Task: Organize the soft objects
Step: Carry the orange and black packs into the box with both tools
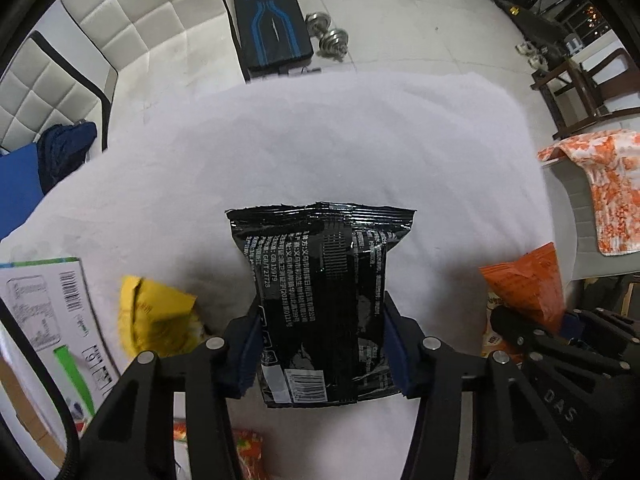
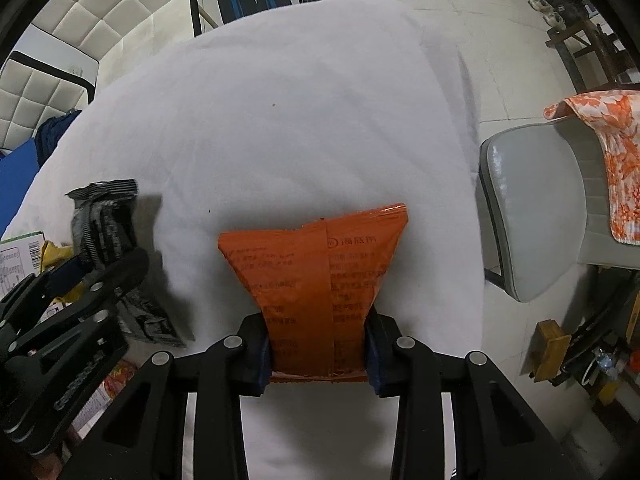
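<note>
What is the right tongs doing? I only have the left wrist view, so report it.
Observer: The right tongs are shut on the orange packet, pinching its lower part.
Operator: Tell me what lies beyond that packet.
Observer: Bare white cloth, nothing else on it ahead.
Operator: Check my black packet from that side.
Observer: The black packet hangs in the left tongs, its lower end crumpled against the cloth.
</note>
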{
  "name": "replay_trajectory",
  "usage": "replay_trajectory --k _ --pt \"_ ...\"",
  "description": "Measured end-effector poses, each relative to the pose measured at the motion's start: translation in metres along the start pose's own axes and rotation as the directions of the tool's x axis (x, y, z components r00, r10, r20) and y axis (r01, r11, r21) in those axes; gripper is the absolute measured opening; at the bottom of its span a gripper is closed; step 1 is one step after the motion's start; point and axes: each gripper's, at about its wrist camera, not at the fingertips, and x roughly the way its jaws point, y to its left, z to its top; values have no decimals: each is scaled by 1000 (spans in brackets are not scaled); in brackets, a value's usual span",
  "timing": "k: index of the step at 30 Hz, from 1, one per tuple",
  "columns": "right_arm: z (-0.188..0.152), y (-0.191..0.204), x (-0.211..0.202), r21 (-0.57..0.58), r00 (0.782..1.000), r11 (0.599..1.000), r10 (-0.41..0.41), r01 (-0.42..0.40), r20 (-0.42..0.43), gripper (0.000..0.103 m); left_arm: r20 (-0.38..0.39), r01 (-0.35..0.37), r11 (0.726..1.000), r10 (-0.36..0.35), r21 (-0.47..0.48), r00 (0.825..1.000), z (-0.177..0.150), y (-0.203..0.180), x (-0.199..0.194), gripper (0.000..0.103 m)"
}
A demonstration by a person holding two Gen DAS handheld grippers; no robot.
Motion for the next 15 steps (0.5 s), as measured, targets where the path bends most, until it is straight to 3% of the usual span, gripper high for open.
replay_trajectory --k 7,15 --pt "-29 -5 -29 -10 998 1000 24 -24 60 37 103 40 999 -39 -9 994 -26 10 -53 49" --pt "-83 21 -79 -59 989 997 62 -55 137 37 210 80 997 -83 23 974 -75 29 -117 49"
